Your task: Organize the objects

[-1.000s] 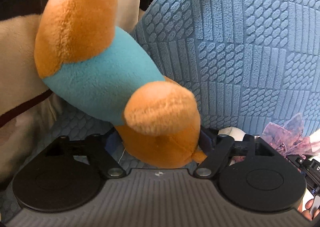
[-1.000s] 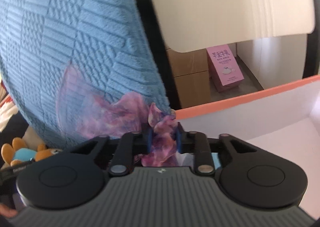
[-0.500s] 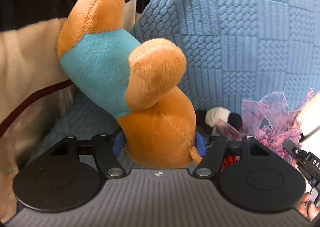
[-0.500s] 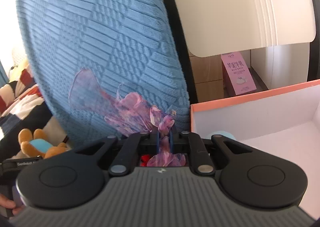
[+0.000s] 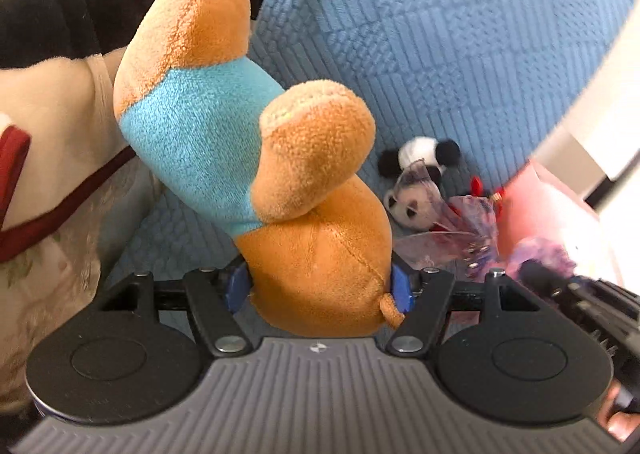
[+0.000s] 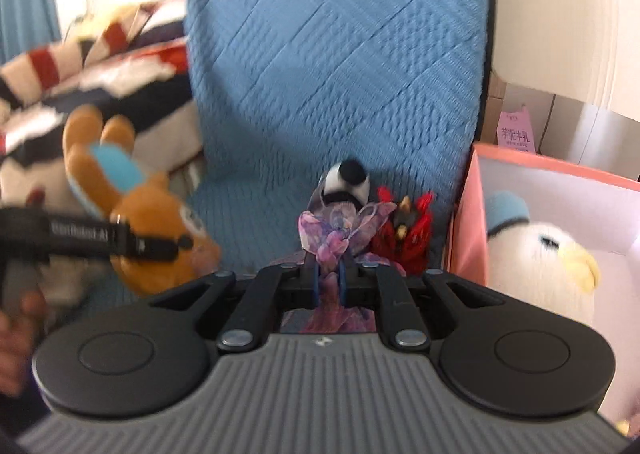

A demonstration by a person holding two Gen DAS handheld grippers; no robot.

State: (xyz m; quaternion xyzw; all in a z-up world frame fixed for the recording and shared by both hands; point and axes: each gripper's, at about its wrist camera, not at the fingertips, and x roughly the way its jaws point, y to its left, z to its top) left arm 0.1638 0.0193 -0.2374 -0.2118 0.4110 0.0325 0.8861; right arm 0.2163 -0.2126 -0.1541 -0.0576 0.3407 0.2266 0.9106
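My left gripper (image 5: 320, 288) is shut on an orange plush toy with a turquoise shirt (image 5: 256, 157) and holds it upside down, legs up; the toy also shows in the right wrist view (image 6: 132, 213). My right gripper (image 6: 329, 278) is shut on a purple, see-through fabric piece (image 6: 336, 230), seen in the left wrist view too (image 5: 460, 238). A small panda plush (image 5: 416, 181) and a red plush (image 6: 408, 230) lie on the blue textured cushion (image 5: 440, 45) behind the fabric. A pink box (image 6: 552, 165) stands at the right with a white duck plush (image 6: 536, 258) inside.
A striped red, black and white blanket (image 6: 92, 65) lies at the left. A cream cloth with a dark red stripe (image 5: 48, 157) lies left of the orange toy. A pink carton (image 6: 516, 131) and cardboard boxes stand behind the pink box under a white surface.
Both grippers have drawn back from the cushion with their loads. The panda, the red plush and the duck in the box have come into view. The right view has swung left.
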